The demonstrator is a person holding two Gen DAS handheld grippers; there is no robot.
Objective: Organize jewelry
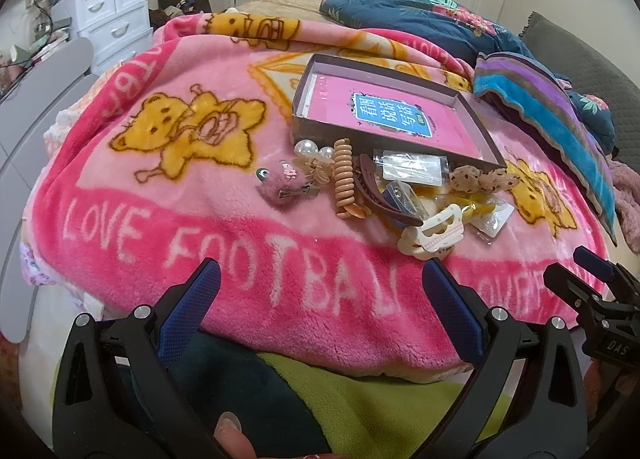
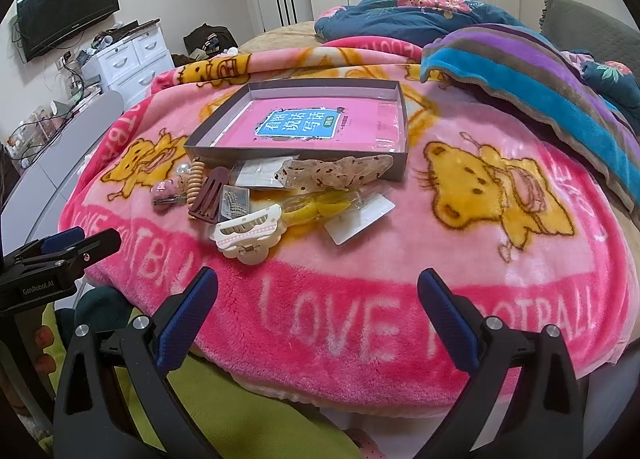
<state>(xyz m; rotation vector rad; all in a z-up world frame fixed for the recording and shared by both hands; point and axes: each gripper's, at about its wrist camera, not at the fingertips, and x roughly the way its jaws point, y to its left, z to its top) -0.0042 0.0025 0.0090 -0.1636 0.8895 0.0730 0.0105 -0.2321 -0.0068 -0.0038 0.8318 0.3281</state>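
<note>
A shallow grey box (image 1: 308, 127) (image 2: 304, 163) with a pink book in it lies on the pink blanket. In front of it lies a pile of hair accessories: a cream claw clip (image 1: 434, 237) (image 2: 248, 233), a brown clip (image 1: 384, 195) (image 2: 210, 195), a tan coil tie (image 1: 344, 179) (image 2: 197, 179), pearl pieces (image 1: 312, 153), a pink fuzzy clip (image 1: 286, 189) (image 2: 164, 195), a dotted bow (image 1: 484, 179) (image 2: 340, 173), a yellow piece (image 2: 320, 207) and small plastic packets (image 1: 412, 169). My left gripper (image 1: 320, 271) and right gripper (image 2: 318, 279) hang open at the bed's near edge, short of the pile.
A striped blanket (image 2: 540, 91) and a dark floral quilt (image 1: 420, 19) lie behind and right of the box. White drawers (image 1: 116, 15) and a wall TV (image 2: 68, 15) stand at the left. A green cloth (image 2: 224, 399) lies below the grippers, a fingertip (image 1: 232, 435) shows at the bottom.
</note>
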